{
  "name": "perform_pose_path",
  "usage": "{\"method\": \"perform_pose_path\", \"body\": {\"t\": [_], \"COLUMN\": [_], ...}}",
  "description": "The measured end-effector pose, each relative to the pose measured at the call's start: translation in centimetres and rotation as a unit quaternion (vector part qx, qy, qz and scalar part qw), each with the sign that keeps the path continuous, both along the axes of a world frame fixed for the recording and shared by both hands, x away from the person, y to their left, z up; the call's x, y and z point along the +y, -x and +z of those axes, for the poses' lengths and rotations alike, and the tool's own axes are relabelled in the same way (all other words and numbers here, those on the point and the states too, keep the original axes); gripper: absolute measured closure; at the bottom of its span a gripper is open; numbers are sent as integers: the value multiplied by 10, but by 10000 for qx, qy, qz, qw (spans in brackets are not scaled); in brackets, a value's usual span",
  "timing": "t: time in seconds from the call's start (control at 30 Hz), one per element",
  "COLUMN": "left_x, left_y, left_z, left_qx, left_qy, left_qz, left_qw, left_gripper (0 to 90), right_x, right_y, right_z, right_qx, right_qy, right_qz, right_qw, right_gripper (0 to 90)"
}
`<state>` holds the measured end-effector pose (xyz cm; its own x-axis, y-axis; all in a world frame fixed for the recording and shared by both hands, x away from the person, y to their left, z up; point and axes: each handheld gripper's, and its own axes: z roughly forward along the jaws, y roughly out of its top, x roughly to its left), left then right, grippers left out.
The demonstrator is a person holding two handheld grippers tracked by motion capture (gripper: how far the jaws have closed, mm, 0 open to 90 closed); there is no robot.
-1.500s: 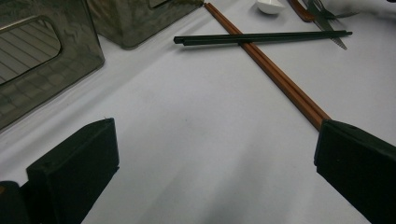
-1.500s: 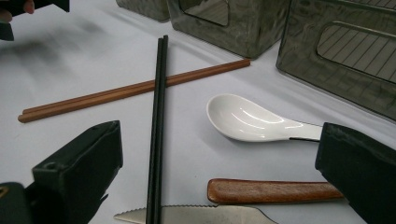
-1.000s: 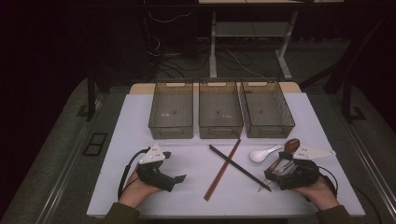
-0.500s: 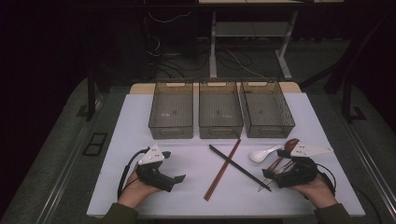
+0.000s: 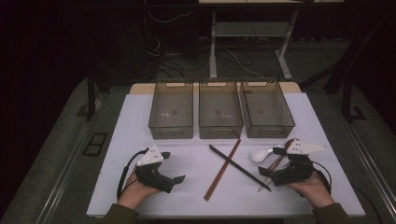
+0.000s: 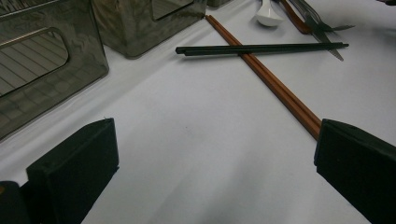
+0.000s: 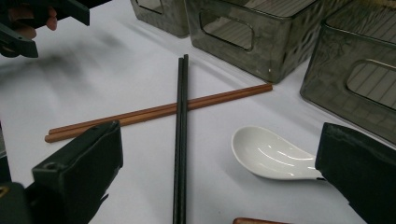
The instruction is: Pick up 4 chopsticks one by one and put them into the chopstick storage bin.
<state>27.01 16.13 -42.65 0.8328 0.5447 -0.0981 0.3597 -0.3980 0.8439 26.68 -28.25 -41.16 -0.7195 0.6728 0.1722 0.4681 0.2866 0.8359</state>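
Leftmost on the white table (image 5: 140,116), the left gripper (image 5: 180,178) rests low near the front edge, held in a hand (image 5: 135,189), its jaws spread wide with nothing between them; in the left gripper view only bare table lies between the two black jaws, and the near end of the brown chopsticks (image 6: 275,86) runs down beside the right-hand jaw. Behind, along the far side of the table, three grey bins (image 5: 172,112) stand side by side, all looking bare inside. Moving to the middle, the brown chopsticks lie as a pair slanting from near the middle bin down toward the front, and the black chopsticks (image 5: 239,167) lie across them, forming an X; the black pair sits on top, as both gripper views show. Just right of the crossing lies a white spoon (image 5: 259,155), bowl toward the centre, with a brown-handled utensil (image 5: 279,161) and some metal cutlery close by it, too dim to name. Farthest right, the right gripper (image 5: 265,172) sits low over the table beside the spoon, jaws likewise wide apart and holding nothing; in its own view the black chopsticks and the spoon's bowl (image 7: 271,154) lie between the jaws, untouched.
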Motion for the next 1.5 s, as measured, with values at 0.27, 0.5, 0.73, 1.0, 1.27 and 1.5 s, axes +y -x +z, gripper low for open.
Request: {"method": "perform_pose_path", "body": {"t": [0.27,0.5,0.73,1.0,1.27,1.5], "left_x": [0,0,-2,-3,-2,-3], "left_y": [-2,-4,-3,-2,-2,-2], "left_z": [0,-1,0,-1,-1,-1], "left_qx": [37,58,72,50,51,46], "left_qy": [58,97,92,81,87,89], "left_qz": [29,39,15,-3,4,8], "left_qw": [10000,9999,9999,10000,9999,9999], "left_gripper": [0,0,0,0,0,0], "right_x": [5,9,13,23,31,38], "right_y": [0,-4,-6,-12,-18,-21], "right_z": [1,1,2,3,4,4], "right_qx": [13,78,122,226,365,362], "right_qy": [0,70,112,215,241,361], "right_qz": [93,130,200,350,395,431], "right_qw": [10000,9999,9997,9989,9983,9978], "right_gripper": [5,35,48,133,226,311]}}
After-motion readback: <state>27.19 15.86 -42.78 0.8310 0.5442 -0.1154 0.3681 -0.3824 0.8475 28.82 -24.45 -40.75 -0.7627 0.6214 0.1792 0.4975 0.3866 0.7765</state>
